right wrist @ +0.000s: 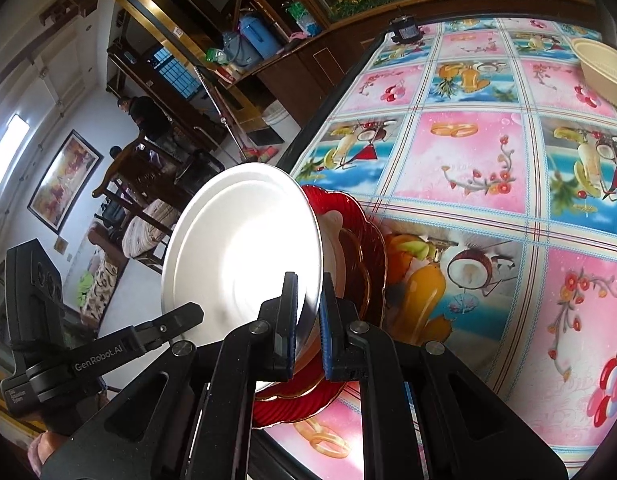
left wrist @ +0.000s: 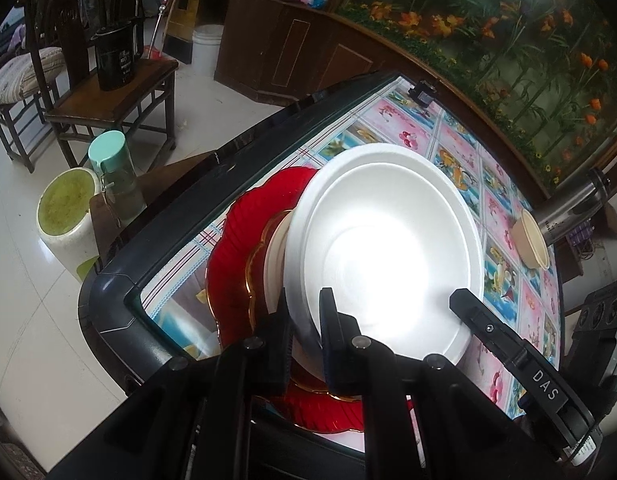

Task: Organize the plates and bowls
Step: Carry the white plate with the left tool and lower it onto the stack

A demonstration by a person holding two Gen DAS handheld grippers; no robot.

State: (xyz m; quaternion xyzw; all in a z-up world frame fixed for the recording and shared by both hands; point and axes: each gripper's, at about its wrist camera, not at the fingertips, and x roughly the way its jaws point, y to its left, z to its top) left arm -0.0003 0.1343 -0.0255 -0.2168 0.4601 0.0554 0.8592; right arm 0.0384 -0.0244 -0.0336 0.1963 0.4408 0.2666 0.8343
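A white plate [left wrist: 384,248] is held tilted above a red scalloped plate [left wrist: 244,248] with a gold rim near the table's near left corner. A cream bowl [left wrist: 277,248] sits on the red plate, under the white one. My left gripper [left wrist: 304,320] is shut on the white plate's near rim. My right gripper [right wrist: 308,308] is shut on the white plate [right wrist: 240,248] at another spot of the rim; its finger [left wrist: 480,316] shows in the left wrist view. The red plate [right wrist: 368,248] shows beside it. A second cream bowl [left wrist: 530,242] stands at the table's far right, and in the right wrist view [right wrist: 600,68].
The table [right wrist: 468,160] has a flowery pink and blue cloth under glass with a dark edge. A steel flask [left wrist: 572,208] lies past the far bowl. Left of the table stand a teal bottle [left wrist: 116,176], a white jar [left wrist: 68,220] and wooden chairs [left wrist: 108,92].
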